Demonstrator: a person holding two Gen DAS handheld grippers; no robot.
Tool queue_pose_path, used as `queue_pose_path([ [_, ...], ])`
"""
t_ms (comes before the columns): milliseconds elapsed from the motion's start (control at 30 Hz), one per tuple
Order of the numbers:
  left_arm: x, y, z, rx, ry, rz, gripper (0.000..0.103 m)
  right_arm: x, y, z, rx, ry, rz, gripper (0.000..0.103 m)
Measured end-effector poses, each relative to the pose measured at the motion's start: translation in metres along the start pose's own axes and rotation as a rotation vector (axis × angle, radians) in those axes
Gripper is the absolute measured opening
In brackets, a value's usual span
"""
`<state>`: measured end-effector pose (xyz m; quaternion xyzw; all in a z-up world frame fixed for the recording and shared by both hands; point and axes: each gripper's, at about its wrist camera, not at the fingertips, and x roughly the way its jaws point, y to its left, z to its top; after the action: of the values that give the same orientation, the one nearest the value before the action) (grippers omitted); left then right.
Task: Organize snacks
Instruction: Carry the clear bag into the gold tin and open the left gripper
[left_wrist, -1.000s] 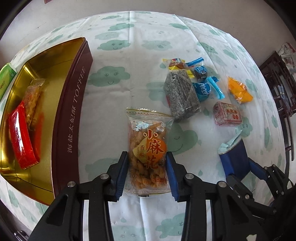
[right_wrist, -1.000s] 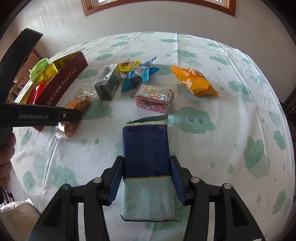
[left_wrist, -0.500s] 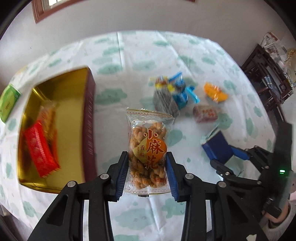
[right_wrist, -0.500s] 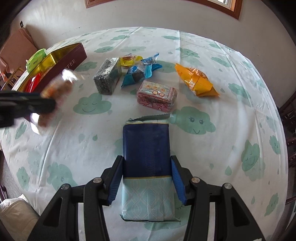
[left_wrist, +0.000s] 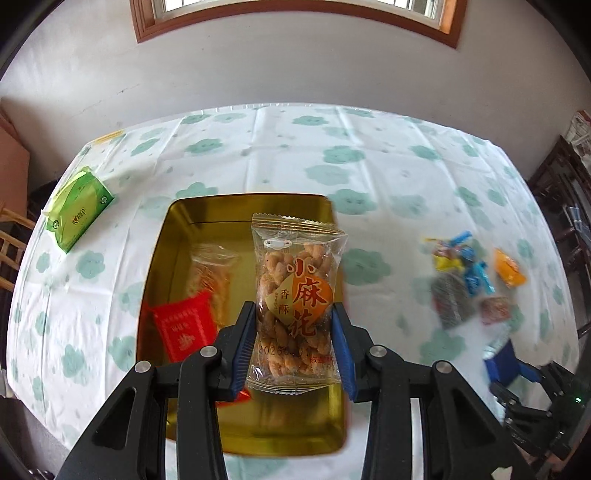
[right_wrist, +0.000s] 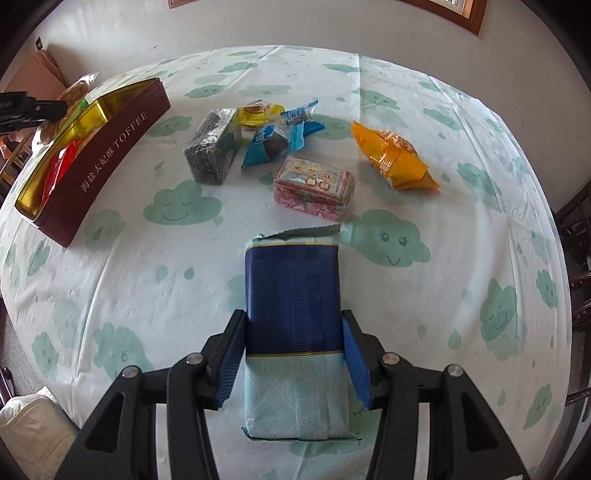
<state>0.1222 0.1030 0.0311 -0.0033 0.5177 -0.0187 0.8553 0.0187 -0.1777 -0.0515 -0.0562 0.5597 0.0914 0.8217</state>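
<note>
My left gripper (left_wrist: 294, 343) is shut on a clear packet of fried dough twists (left_wrist: 295, 306) and holds it above the open gold toffee tin (left_wrist: 243, 210). The tin holds a red packet (left_wrist: 183, 328) and a clear snack packet (left_wrist: 210, 277). My right gripper (right_wrist: 293, 354) is shut on a dark blue and light blue packet (right_wrist: 293, 306), held low over the table. In the right wrist view the tin (right_wrist: 107, 147) stands at the far left, with the left gripper (right_wrist: 26, 109) over it.
Loose snacks lie mid-table: a dark seaweed block (right_wrist: 210, 147), blue candies (right_wrist: 273, 138), a yellow candy (right_wrist: 255, 112), a pink box (right_wrist: 314, 186) and an orange packet (right_wrist: 395, 155). A green tissue pack (left_wrist: 79, 208) lies left of the tin. Dark chairs (left_wrist: 565, 192) stand at the right.
My left gripper lifted the dough twist packet and carried it left until it hangs over the tin. The right gripper stayed almost still with its blue packet.
</note>
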Motion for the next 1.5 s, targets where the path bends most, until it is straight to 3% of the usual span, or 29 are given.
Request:
queue_pose_path([
  [167,0.043,0.019,0.007,-0.013,0.095,-0.022,0.036,0.001,0.000,0.002,-0.001,0.015,0.000,0.052],
  [267,0.059,0.025,0.009,-0.007,0.117,-0.001,0.036,0.002,0.001,0.002,0.000,0.023,-0.001,0.052],
  [433,0.081,0.041,0.014,-0.068,0.170,-0.030,0.036,0.002,0.001,0.004,0.004,0.030,-0.002,0.052],
  [933,0.089,0.042,0.008,-0.043,0.158,0.004,0.037,0.004,0.000,0.007,0.012,0.053,-0.005,0.052],
  [1167,0.083,0.038,0.009,-0.044,0.162,-0.015,0.038,0.006,-0.001,0.010,0.010,0.076,-0.004,0.053],
  [1500,0.056,0.027,0.000,-0.048,0.121,-0.054,0.056,0.006,0.001,0.009,0.033,0.079,-0.032,0.051],
])
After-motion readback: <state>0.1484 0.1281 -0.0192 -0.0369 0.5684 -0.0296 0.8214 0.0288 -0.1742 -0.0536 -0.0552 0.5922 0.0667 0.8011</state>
